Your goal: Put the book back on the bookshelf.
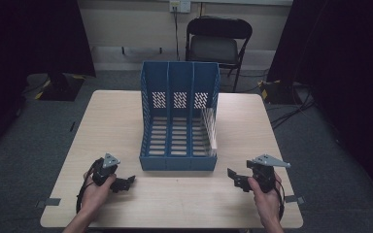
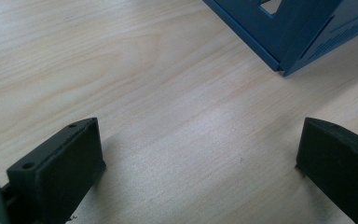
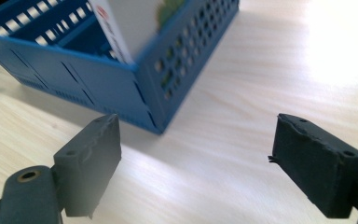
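blue plastic file rack [image 1: 178, 121] looks light and stiff but slippery, so grab its thin side wall. both the left gripper [image 1: 126, 183] and right gripper [image 1: 235, 178] are wide apart, holding nothing.

Dim and soft in the high view, darkest at both side edges beyond the table [image 1: 126, 121]. Much brighter in the gripper views: white glare on the wood right of the blue file rack [image 3: 121, 84], soft shadows beneath it, near jaws slightly blurred.
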`<move>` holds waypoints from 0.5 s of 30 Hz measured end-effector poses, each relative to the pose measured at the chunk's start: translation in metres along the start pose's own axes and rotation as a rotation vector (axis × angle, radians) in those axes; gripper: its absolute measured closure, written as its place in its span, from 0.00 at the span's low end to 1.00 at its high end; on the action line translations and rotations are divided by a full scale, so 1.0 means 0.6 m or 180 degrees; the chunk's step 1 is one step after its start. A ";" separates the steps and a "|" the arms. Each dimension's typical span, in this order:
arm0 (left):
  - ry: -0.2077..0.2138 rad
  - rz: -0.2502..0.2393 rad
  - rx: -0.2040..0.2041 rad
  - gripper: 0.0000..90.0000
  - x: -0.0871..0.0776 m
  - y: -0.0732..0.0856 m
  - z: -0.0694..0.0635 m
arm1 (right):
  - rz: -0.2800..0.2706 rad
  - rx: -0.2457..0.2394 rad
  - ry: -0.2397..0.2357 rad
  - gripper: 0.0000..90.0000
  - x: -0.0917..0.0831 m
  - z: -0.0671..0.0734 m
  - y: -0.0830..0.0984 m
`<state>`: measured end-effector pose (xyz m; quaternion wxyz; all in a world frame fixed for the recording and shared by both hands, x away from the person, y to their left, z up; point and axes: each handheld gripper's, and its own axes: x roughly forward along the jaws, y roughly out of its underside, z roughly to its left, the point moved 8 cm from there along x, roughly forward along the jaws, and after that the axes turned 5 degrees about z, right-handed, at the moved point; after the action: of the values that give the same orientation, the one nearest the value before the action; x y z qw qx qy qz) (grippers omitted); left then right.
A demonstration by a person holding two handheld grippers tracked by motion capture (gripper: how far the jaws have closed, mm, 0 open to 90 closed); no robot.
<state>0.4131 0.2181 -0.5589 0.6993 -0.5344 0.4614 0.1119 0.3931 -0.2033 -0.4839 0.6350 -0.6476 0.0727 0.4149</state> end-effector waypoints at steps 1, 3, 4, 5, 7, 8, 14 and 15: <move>0.0000 -0.0001 0.0000 0.00 0.000 0.000 0.000 | 0.0023 0.0014 0.0016 0.16 0.000 -0.004 0.005; -0.0004 -0.0003 0.0003 0.00 0.000 0.000 0.000 | 0.0076 0.0016 0.0051 0.16 0.000 -0.013 0.014; 0.0000 -0.0003 0.0000 0.00 0.000 0.000 0.000 | 0.0108 0.0001 0.0088 0.16 0.001 -0.018 0.018; -0.0006 -0.0004 0.0003 0.00 0.000 0.000 0.000 | 0.0127 -0.0005 0.0106 0.16 0.001 -0.023 0.022; -0.0007 -0.0005 0.0003 0.00 0.000 0.000 0.000 | 0.0147 -0.0003 0.0139 0.16 0.001 -0.032 0.027; -0.0007 -0.0004 0.0003 0.00 0.000 0.000 0.000 | 0.0163 0.0007 0.0159 0.17 0.001 -0.035 0.029; -0.0005 -0.0004 0.0002 0.00 0.000 0.000 0.000 | 0.0334 -0.0015 0.0226 0.16 0.011 -0.056 0.051; -0.0008 -0.0003 0.0003 0.00 0.000 0.000 0.000 | 0.0361 -0.0005 0.0249 0.16 0.015 -0.062 0.056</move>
<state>0.4133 0.2182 -0.5589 0.7001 -0.5342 0.4603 0.1120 0.3944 -0.2382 -0.5205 0.6066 -0.6587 0.1337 0.4246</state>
